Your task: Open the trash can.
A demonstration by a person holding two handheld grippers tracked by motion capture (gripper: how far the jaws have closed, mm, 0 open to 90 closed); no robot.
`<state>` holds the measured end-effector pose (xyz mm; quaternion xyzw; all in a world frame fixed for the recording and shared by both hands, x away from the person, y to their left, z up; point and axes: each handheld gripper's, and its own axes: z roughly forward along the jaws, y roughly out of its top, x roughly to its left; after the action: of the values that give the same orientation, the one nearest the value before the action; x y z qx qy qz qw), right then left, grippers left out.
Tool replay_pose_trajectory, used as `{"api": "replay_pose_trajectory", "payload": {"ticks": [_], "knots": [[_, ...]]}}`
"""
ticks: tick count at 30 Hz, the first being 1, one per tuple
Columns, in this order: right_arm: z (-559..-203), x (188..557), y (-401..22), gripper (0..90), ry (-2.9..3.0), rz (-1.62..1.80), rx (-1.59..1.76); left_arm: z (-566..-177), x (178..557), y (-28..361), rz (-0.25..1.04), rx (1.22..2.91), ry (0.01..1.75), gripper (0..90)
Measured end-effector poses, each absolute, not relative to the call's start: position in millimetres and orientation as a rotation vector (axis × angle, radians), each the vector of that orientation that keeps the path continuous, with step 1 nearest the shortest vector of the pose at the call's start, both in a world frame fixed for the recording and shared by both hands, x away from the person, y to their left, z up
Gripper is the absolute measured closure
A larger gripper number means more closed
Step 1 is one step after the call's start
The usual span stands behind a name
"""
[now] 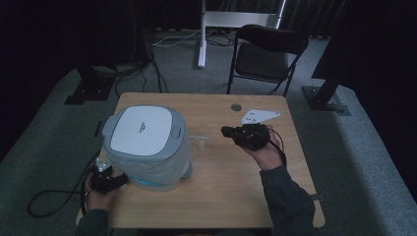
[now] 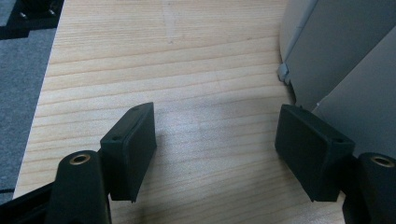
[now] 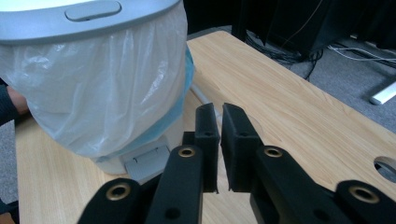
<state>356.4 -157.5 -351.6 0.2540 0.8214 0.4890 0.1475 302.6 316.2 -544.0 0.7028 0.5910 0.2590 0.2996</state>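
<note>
A bin with a white and grey lid (image 1: 143,130) and a clear bag liner stands on the left half of the wooden table (image 1: 231,172). My left gripper (image 1: 120,180) lies at the bin's near left corner, jaws wide apart over bare wood (image 2: 215,126), the bin's wall (image 2: 336,60) just beside its right jaw. My right gripper (image 1: 224,132) points left toward the bin from the table's middle right. Its jaws (image 3: 220,112) stand nearly together with only a thin slit and nothing visible between them. A small clear plastic item (image 1: 199,139) lies between that gripper and the bin (image 3: 93,88).
A round cable hole (image 1: 236,106) sits near the table's far edge. A black folding chair (image 1: 265,54) stands behind the table, and cables (image 1: 54,196) trail on the floor at left. Bare wood lies in front of the right hand.
</note>
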Motion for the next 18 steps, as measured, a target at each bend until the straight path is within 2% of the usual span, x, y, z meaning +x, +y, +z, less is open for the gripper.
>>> {"api": "replay_pose_trajectory", "payload": {"ticks": [5,18], "knots": [[-351,356,-152,89.3,2.365,1.384,0.712,-544,303,316,0.688,1.866,1.569,29.6],[-347,354,-136,89.6,2.378,1.368,0.651,-544,303,316,0.688,1.866,1.569,29.6]]}}
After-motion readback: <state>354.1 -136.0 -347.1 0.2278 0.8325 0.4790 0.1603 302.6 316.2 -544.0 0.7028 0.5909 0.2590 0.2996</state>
